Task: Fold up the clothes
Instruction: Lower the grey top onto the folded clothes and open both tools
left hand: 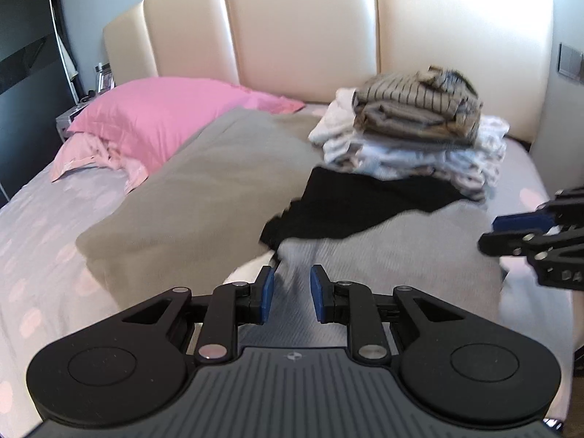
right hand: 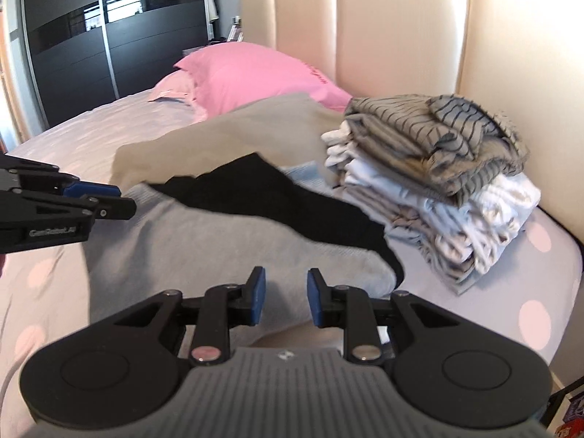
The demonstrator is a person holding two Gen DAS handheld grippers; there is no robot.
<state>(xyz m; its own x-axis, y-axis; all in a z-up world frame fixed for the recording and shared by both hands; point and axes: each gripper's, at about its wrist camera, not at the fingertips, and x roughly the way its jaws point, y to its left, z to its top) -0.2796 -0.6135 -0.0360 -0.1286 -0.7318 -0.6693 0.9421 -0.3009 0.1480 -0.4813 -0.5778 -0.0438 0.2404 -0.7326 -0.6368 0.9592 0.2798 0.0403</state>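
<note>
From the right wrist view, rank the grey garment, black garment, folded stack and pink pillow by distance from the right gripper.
From the right gripper:
1. Grey garment, directly under and ahead of the fingers.
2. Black garment, lying just beyond it.
3. Folded stack, farther, to the right.
4. Pink pillow, farthest, by the headboard.

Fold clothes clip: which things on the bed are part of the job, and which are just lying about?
Job:
grey garment, spread out before both grippers
black garment, lying on it
folded stack, striped top uppermost
left gripper, right gripper, both empty

Lying about:
pink pillow
beige blanket
headboard
wardrobe
</note>
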